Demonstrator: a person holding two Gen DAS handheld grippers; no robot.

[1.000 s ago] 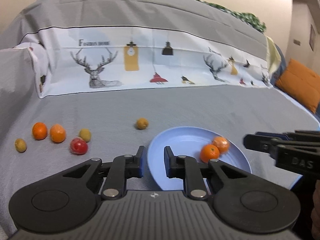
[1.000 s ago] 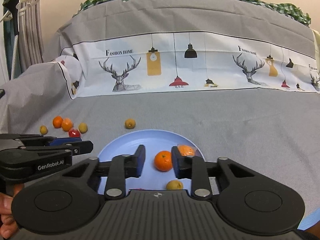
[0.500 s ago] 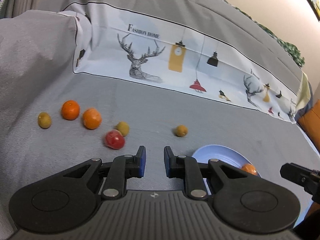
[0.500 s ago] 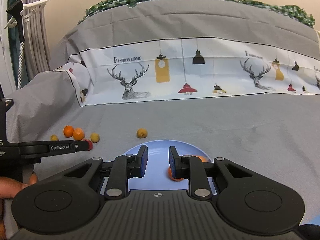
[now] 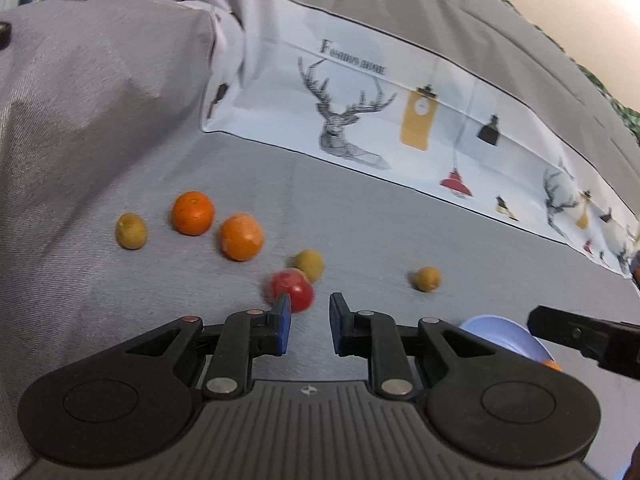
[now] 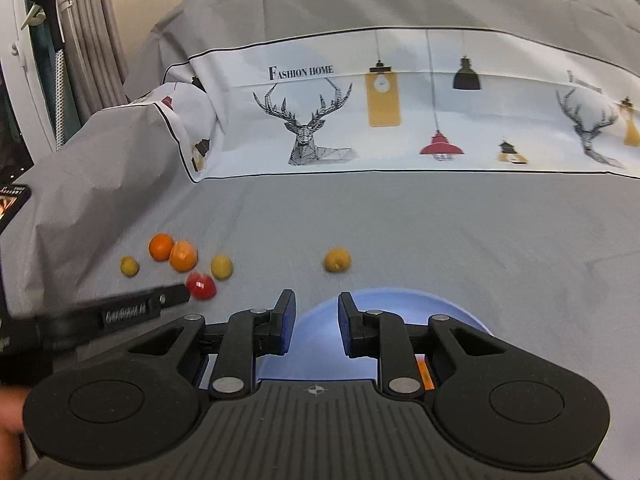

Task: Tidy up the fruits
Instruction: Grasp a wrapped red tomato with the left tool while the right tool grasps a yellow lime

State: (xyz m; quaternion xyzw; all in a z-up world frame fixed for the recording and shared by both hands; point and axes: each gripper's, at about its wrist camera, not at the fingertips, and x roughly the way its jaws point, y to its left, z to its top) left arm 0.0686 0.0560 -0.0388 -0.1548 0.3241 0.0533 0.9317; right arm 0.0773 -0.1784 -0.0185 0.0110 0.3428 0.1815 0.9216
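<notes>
The left gripper [image 5: 307, 320] hovered just before the red fruit [image 5: 291, 289], jaws slightly apart, having just widened, nothing between them. The right gripper [image 6: 316, 326] hung over the blue plate [image 6: 448, 312], jaws likewise parted and empty. An orange piece [image 6: 423, 372] apparently lay there.

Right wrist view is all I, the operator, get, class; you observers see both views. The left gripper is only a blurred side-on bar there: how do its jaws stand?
Observer: The left gripper has just been opening; its jaws stand apart with nothing between them.
Operator: Where does the red fruit lie relative to that gap?
Observer: In the left wrist view the red fruit lies just beyond the left-hand fingertip, partly hidden behind it, not in the gap.
</notes>
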